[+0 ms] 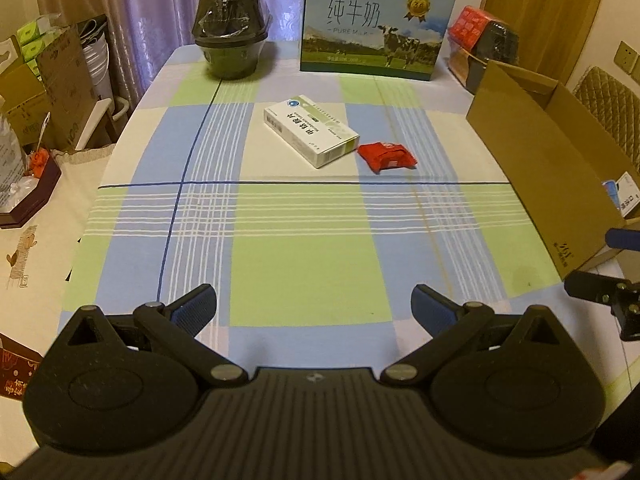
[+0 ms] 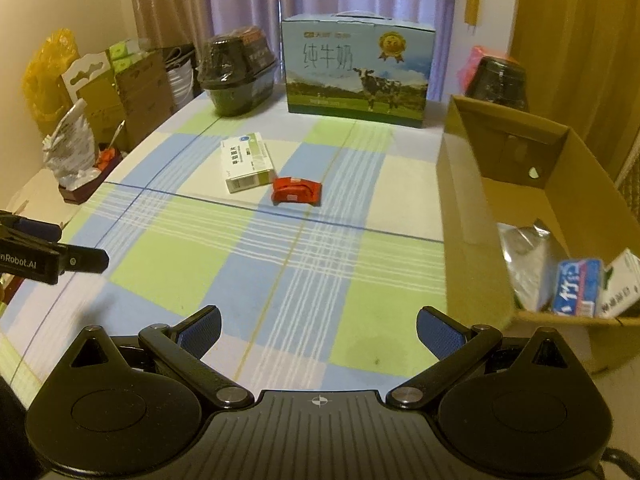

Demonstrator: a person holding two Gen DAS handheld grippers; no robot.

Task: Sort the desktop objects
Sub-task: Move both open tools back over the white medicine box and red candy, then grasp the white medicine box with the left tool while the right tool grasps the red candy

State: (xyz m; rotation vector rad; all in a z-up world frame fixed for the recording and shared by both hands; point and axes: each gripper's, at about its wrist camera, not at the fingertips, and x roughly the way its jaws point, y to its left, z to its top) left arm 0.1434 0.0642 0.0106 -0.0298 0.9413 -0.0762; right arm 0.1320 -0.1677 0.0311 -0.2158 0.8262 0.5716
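Note:
A white and green medicine box (image 1: 311, 135) (image 2: 248, 161) lies flat in the middle of the checked tablecloth. Just to its right rests a small red packet (image 1: 387, 156) (image 2: 297, 191). My left gripper (image 1: 315, 310) hovers open over the near part of the table, well short of both items, with nothing between its fingers. My right gripper (image 2: 319, 330) is open too and holds nothing. It stands to the right, beside the open cardboard box (image 2: 472, 240) (image 1: 532, 168), which holds a blue packet (image 2: 578, 288), a white carton and a silvery bag.
A milk carton case (image 1: 372, 24) (image 2: 356, 72) stands at the table's far edge, with a black wrapped pot (image 1: 230, 36) (image 2: 236, 76) to its left. More black and red goods (image 1: 486, 46) sit at the far right. Clutter and boxes line the left side (image 1: 36, 92).

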